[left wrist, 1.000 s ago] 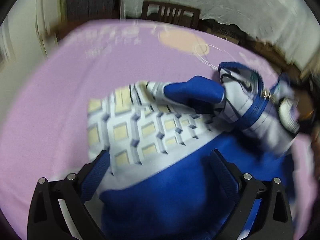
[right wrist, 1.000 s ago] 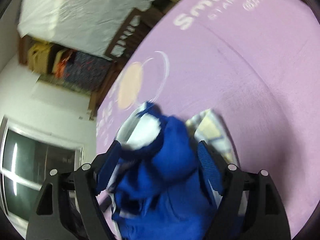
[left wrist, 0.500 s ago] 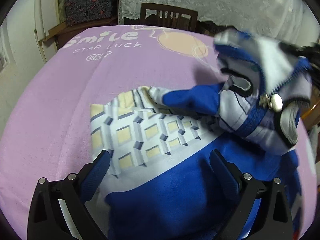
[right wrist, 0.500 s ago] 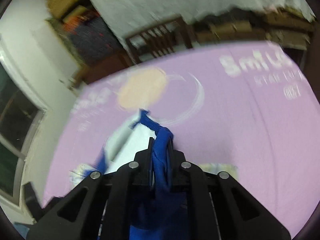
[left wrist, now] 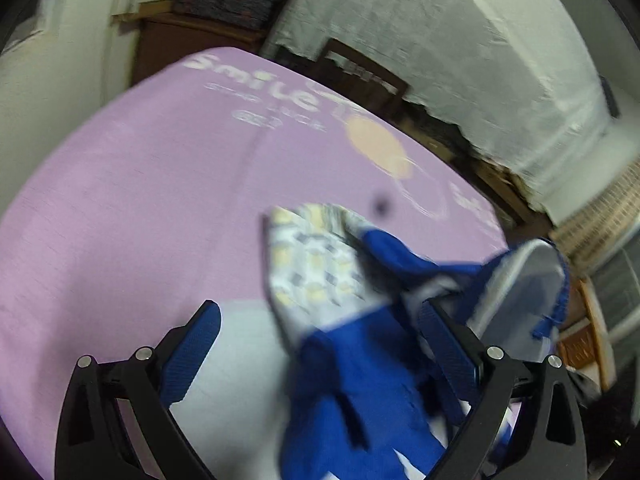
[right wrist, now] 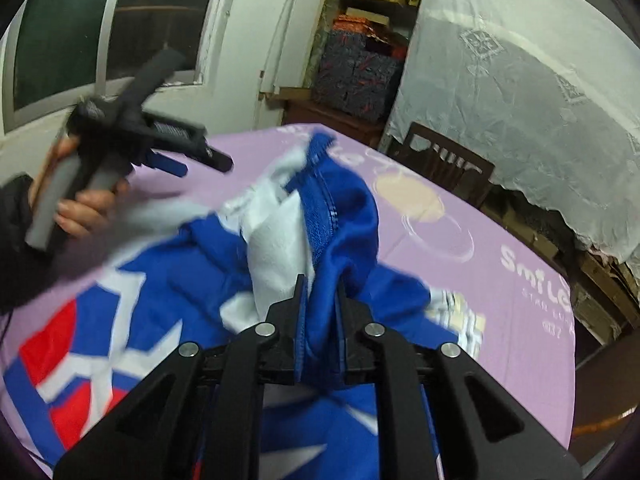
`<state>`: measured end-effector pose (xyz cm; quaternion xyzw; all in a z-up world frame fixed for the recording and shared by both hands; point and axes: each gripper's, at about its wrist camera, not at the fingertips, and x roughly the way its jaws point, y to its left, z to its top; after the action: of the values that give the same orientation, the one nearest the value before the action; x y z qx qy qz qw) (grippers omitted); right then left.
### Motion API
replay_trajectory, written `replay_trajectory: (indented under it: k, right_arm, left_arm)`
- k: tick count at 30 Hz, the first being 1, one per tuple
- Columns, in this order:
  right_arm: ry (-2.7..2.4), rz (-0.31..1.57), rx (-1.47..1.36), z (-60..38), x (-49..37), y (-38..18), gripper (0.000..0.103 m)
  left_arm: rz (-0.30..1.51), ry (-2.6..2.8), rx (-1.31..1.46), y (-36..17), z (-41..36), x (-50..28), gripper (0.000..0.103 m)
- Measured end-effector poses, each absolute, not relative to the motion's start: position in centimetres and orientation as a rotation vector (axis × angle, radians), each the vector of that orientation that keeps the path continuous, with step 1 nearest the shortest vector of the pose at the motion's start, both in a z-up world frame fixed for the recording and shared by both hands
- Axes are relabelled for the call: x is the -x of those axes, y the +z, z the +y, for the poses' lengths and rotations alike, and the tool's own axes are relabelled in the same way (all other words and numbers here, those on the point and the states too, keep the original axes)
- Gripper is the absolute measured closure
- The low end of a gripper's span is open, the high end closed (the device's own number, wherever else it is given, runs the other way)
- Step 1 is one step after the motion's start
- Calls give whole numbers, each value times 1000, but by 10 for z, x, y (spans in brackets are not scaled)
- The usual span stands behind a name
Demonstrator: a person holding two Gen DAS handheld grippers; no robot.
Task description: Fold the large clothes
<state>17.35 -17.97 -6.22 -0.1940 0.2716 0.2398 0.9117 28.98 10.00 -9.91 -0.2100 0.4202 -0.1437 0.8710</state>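
Your right gripper (right wrist: 320,292) is pinched tight on a fold of the jacket (right wrist: 344,216), blue fleece bunched between its pressed-together fingers at the lower centre of the right wrist frame. From that pinch the cloth rises toward the upper middle of the frame, showing a royal-blue outer face, a white lining and a blue zipper edge (right wrist: 320,204) running up the fold. To the lower left of the same frame the jacket spreads flat on the counter, with red and white shapes set into the blue. A patch printed with pale yellow squares on grey-white peeks out at the right of the gripper.

Your left gripper (left wrist: 316,340) is spread wide, its blue-padded fingers (left wrist: 192,352) apart at the bottom of the left wrist frame. The jacket lies between and beyond them: the checked yellow-and-grey panel in the middle, deep blue below it, and a lifted pale-lined flap at the right edge. Whether the fingers touch the cloth is lost in motion blur.

The counter wears a lilac cloth (left wrist: 120,200) with white "Smile" lettering and a peach circle. In the right wrist frame your left hand (right wrist: 80,208) grips the left tool's handle at the upper left.
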Motion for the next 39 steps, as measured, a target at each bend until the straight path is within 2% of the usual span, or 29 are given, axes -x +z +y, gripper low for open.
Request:
replay_trajectory:
  k: [6,9,10,11,13,14,16,17,22,27,29,31,32,33,34,36,38,39]
  right_arm:
    - [538,585,359,-184,-158,-79,88]
    - [546,553,461,-166,-139,-83,87]
    - [550,539,520,-159,-129,-86,79]
    - [554,529,554,-155,-122,-86,60]
    - [555,515,565,-159,-109,-86,37]
    - [560,523,541,-164,-107,-85,35]
    - [594,590,398,-183,-109,-78,33]
    - [609,621,312,-193,-112,-76,29]
    - [706,828,-351,-250,-149,-86,26]
    - [730,978,-823,-272,-180,-112,23]
    - [728,1007,-954,-273,-186,-121,17]
    - [725,1043,-1030,-269,-193,-128,17]
    - [729,1050,-1035,-264,-196,-130,17]
    - [715,1050,-1027,-260,-198,-130,17]
    - [703,1046,-1025,-258,-200,-130,18]
    - [701,1044,-1017,-253,-209,-132,34]
    - [678,1046,-972,-250,-220,-131,85]
    - [673,1037,-936,-251,-227,-126,95]
  left_arm:
    - [795,-352,362,-79,74,-265,3]
    - [785,-369,362,-77,68,-254,3]
    - [785,-370,368,-77,70,-249,3]
    - [786,-369,376,-78,73,-242,3]
    - [785,-367,402,-81,84,-233,3]
    - [787,-367,422,-82,89,-230,3]
    - [797,-372,472,-86,99,-224,3]
    - [797,-377,495,-87,103,-222,3]
    - [776,-381,522,-67,112,-225,3]
    - [841,-447,419,-43,71,-245,3]
    - [876,-469,362,-42,48,-252,3]
    - [910,-468,319,-48,31,-257,3]
    - [920,-455,306,-54,26,-259,11]
    - [935,-447,301,-61,24,-260,28]
    - [963,-451,310,-69,24,-262,37]
    - [1004,-458,346,-81,26,-264,71]
    - [1034,-480,376,-89,28,-264,88]
    - [1032,-480,381,-87,28,-264,88]
